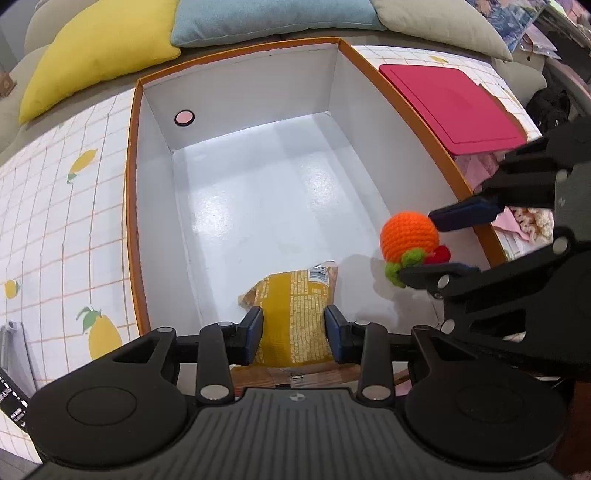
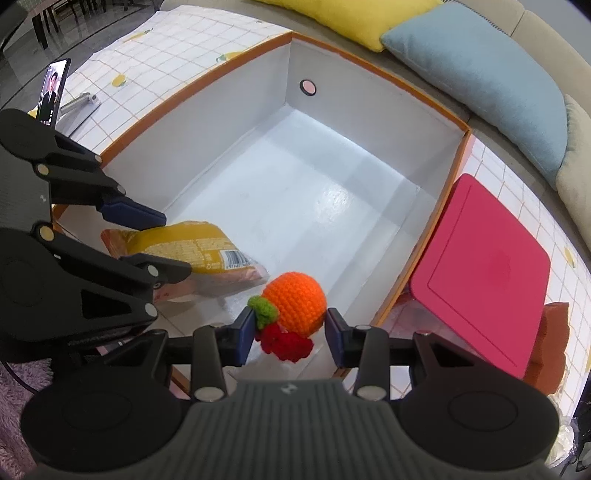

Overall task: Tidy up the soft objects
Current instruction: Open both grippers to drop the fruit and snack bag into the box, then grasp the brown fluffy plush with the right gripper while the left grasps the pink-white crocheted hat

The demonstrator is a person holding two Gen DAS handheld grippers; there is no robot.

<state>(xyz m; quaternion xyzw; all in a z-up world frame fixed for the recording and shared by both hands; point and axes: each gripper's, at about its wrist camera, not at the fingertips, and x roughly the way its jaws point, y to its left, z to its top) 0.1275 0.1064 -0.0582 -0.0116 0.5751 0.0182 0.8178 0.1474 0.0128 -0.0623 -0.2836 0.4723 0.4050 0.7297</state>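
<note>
A large orange box [image 1: 132, 192] with a white inside stands on the table; it also shows in the right wrist view [image 2: 458, 162]. A yellow snack bag [image 1: 295, 314] lies in its near corner, between the fingers of my left gripper [image 1: 293, 332]; whether the pads touch it is unclear. My right gripper [image 2: 290, 334] is shut on a crocheted orange toy [image 2: 295, 304] with green leaf and red flower, held over the box's near right side. The same toy [image 1: 408, 236] shows in the left wrist view.
A pink lidded container [image 2: 480, 269] stands right of the box. Yellow [image 1: 99, 51], blue [image 1: 273, 18] and beige cushions lie on the sofa behind. A phone on a stand [image 2: 51, 92] is at the table's left. The tablecloth has a lemon print.
</note>
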